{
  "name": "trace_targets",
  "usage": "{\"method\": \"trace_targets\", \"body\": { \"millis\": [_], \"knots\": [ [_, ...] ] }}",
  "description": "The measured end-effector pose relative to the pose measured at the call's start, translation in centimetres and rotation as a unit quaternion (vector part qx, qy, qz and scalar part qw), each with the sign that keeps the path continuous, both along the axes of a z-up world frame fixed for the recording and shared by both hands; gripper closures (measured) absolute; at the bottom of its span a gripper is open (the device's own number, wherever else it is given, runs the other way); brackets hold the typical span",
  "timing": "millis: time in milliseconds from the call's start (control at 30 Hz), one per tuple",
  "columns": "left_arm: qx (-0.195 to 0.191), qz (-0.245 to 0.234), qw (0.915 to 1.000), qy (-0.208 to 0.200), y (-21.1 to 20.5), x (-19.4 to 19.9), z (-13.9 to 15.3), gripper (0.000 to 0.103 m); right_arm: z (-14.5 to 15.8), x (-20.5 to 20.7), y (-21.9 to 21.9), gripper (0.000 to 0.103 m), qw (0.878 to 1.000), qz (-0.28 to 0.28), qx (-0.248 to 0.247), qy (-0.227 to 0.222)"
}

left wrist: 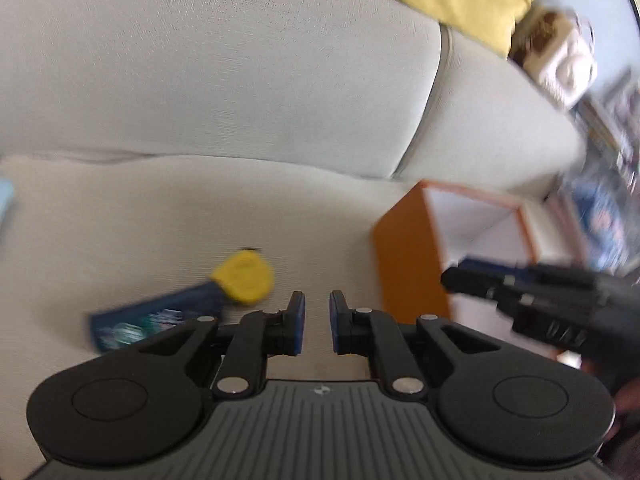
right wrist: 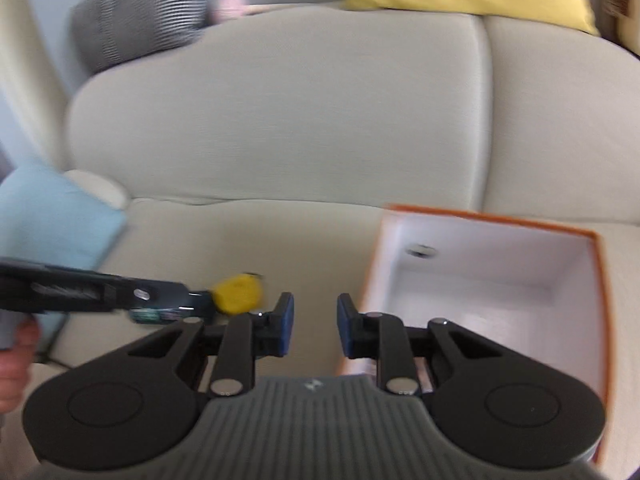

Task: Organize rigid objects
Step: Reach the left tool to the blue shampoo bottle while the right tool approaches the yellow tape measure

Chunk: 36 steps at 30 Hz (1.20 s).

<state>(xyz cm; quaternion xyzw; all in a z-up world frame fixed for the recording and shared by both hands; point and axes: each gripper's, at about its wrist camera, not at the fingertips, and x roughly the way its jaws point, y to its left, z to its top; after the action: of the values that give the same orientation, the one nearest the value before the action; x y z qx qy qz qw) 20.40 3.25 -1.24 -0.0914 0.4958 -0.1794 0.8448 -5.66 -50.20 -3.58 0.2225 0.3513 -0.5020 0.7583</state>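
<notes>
With the left tool [left wrist: 317, 322] nearly together and the right tool [right wrist: 315, 330] slightly apart, both empty, the round yellow plastic object [left wrist: 244, 277] and dark blue rectangular packet [left wrist: 156, 320] mid-sofa seat could be knocked away from the orange-rimmed white cardboard box [right wrist: 480, 280].

We log 3 items on the sofa seat. A yellow rounded object [left wrist: 244, 277] lies flat, touching the end of a dark blue flat pack [left wrist: 156, 318] lying beside it. An orange box [right wrist: 492, 280] with white interior sits upright, open-topped, apart on the right.
</notes>
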Motion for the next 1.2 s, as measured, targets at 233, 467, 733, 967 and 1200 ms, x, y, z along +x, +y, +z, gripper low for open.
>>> {"method": "trace_targets", "body": {
  "millis": [233,467,733,967,1200],
  "knots": [
    [0.122,-0.081,0.9891,-0.009,2.3,0.3,-3.7,0.081,-4.6,6.6,-2.7,0.069,0.998,0.023,0.065,0.003],
    [0.183,-0.138,0.9721,-0.050,3.1,1.5,-7.1,0.054,-10.2,9.5,-6.0,0.059,0.993,-0.007,0.116,0.017],
    [0.207,-0.166,0.9629,-0.048,2.7,2.9,-10.3,0.042,-13.2,9.5,-9.0,0.053,0.987,-0.031,0.157,0.013],
    [0.179,-0.170,0.9685,-0.032,1.9,4.0,-11.7,0.039,-14.6,9.5,-10.2,0.046,0.984,-0.037,0.174,0.002],
    [0.161,-0.146,0.9760,-0.010,1.4,3.9,-12.5,0.056,-14.5,9.7,-10.2,0.060,0.985,-0.036,0.171,0.001]
  ]
}}
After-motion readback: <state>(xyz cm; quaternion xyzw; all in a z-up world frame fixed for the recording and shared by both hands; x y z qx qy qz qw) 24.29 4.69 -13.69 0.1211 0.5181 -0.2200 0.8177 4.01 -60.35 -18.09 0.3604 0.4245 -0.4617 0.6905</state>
